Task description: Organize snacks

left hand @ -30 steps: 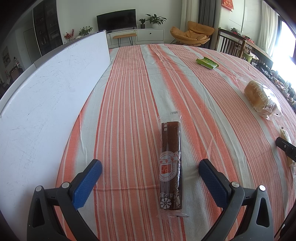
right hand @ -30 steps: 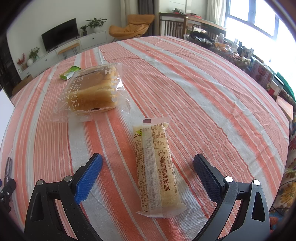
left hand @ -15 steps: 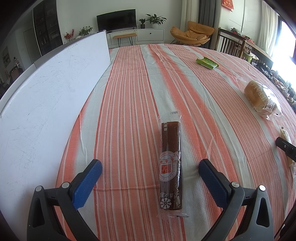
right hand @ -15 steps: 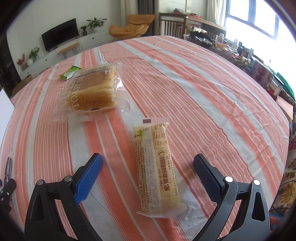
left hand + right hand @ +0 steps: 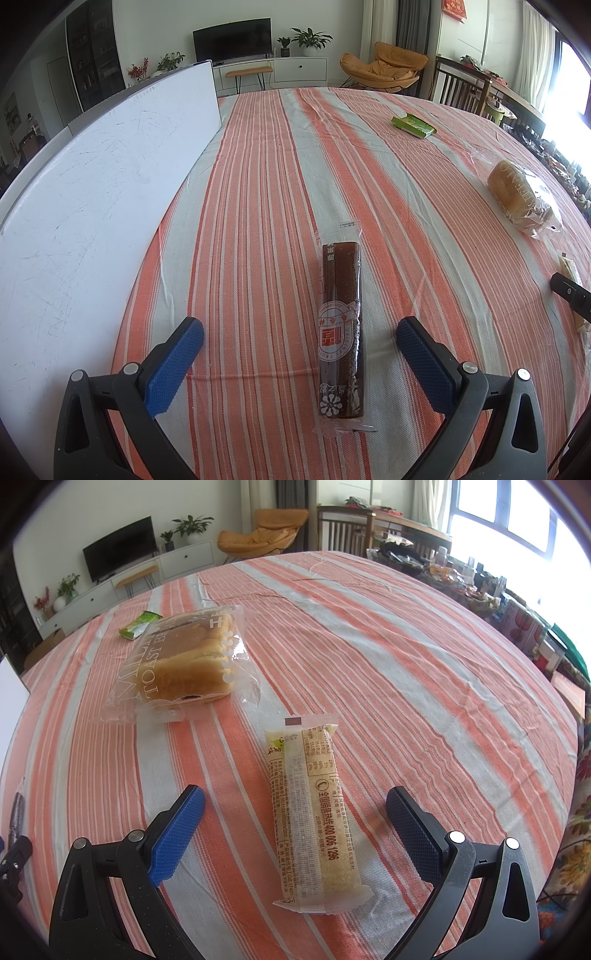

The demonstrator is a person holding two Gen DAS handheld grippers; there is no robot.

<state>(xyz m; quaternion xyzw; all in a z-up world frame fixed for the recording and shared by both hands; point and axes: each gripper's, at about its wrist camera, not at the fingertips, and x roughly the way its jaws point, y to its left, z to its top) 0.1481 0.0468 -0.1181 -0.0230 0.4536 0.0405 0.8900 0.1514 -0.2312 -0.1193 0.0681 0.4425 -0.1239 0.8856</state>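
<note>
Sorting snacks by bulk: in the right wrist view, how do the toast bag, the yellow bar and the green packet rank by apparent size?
1. Toast bag
2. Yellow bar, though it lies nearer the camera, which may flatter it
3. Green packet, farthest away and partly hidden behind the toast bag, so its true size is unsure

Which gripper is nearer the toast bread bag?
Right. The right gripper sits just short of the toast bread bag, straddling the yellow snack bar; the left gripper is farther left, straddling the brown fruit bar.
</note>
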